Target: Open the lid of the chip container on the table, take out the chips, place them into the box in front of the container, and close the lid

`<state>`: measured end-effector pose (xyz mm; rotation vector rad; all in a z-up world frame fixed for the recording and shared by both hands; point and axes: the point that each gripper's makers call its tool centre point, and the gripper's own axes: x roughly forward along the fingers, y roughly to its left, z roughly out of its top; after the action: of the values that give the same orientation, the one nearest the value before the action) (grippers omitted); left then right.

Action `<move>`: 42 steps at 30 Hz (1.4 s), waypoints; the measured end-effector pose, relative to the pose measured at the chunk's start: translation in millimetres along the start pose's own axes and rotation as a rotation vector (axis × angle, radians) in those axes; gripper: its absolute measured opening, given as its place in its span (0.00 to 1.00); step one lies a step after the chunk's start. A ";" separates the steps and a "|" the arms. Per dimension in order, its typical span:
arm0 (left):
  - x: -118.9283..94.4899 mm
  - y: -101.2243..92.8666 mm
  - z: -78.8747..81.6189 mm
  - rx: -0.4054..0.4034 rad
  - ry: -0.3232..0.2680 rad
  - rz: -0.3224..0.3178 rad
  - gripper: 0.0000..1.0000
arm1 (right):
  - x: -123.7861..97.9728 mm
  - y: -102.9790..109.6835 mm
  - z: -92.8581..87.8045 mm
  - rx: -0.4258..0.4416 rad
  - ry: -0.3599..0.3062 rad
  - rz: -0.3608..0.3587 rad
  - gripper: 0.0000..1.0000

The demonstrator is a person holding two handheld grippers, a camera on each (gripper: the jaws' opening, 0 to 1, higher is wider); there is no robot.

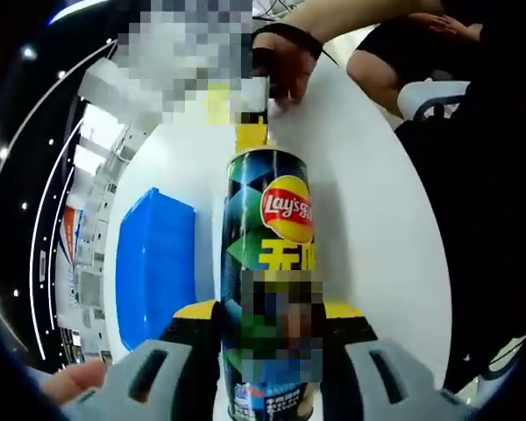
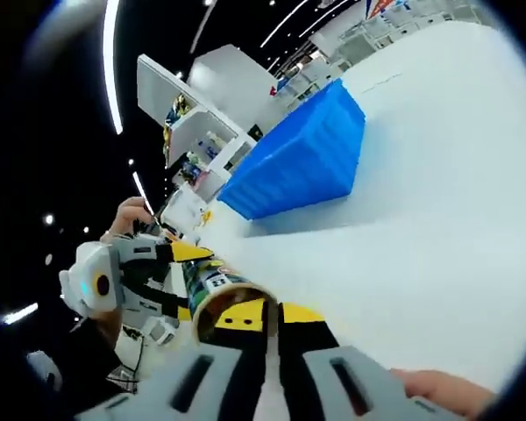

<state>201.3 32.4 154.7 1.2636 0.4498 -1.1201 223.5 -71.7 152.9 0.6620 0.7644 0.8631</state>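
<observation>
A Lay's chip can (image 1: 267, 202) is held off the white table (image 1: 368, 202), pointing away from me. My left gripper (image 1: 270, 309) is shut on its lower body, a yellow-tipped jaw on each side. At the can's far top end my right gripper (image 1: 252, 133) meets the rim, with a hand behind it. In the right gripper view the can's round top (image 2: 212, 282) faces me. My right gripper (image 2: 273, 314) has its jaws almost together, pinched on the edge of the lid there. The left gripper (image 2: 188, 281) clamps the can from behind. A blue box (image 1: 153, 263) stands left of the can.
The blue box (image 2: 298, 162) sits on the broad white table (image 2: 438, 175) with bare surface around it. A seated person's leg (image 1: 394, 61) and a chair (image 1: 430, 96) are beyond the table's right edge. Shelving lines the dark background.
</observation>
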 end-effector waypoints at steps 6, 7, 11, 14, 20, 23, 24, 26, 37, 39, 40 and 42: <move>1.6 1.2 -0.4 -0.004 0.007 0.003 0.43 | -14.9 30.6 -7.1 0.182 0.026 0.214 0.14; 1.8 1.3 -0.2 -0.004 0.007 0.003 0.43 | -14.9 31.2 -7.8 0.194 0.034 0.218 0.14; 2.1 1.4 -0.3 -0.005 0.004 0.007 0.43 | -6.8 29.7 -14.3 0.166 0.072 0.184 0.18; 2.1 0.9 -0.2 -0.001 0.004 0.009 0.43 | -3.0 28.6 -16.3 0.188 0.093 0.173 0.19; 2.1 0.7 0.2 0.000 0.001 0.008 0.43 | -8.2 21.6 -13.8 0.208 0.070 0.168 0.21; 2.3 0.4 0.2 0.006 0.004 0.010 0.44 | -6.1 9.4 -14.2 0.160 0.056 0.093 0.14; 2.4 0.4 0.3 0.006 0.005 0.011 0.44 | -5.3 10.0 -14.9 0.162 0.058 0.094 0.13; 2.6 0.5 0.3 0.005 0.007 0.012 0.44 | -3.4 20.9 -15.0 0.205 0.064 0.145 0.13; 5.9 2.6 -2.5 0.003 0.025 0.022 0.44 | 10.9 28.6 -17.7 0.162 0.128 0.152 0.07; 7.6 3.3 -3.6 0.006 0.027 0.026 0.45 | 10.6 26.0 -13.2 0.139 0.119 0.142 0.08; 7.8 3.3 -4.8 0.006 0.033 0.026 0.45 | 10.6 28.0 -12.5 0.128 0.115 0.150 0.09; 7.4 2.0 -7.0 0.008 0.043 0.017 0.45 | 9.9 29.4 -20.1 0.134 0.153 0.151 0.12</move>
<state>208.3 35.5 147.6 1.2985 0.4658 -1.0833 199.4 -44.9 161.1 0.7866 0.9245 1.0152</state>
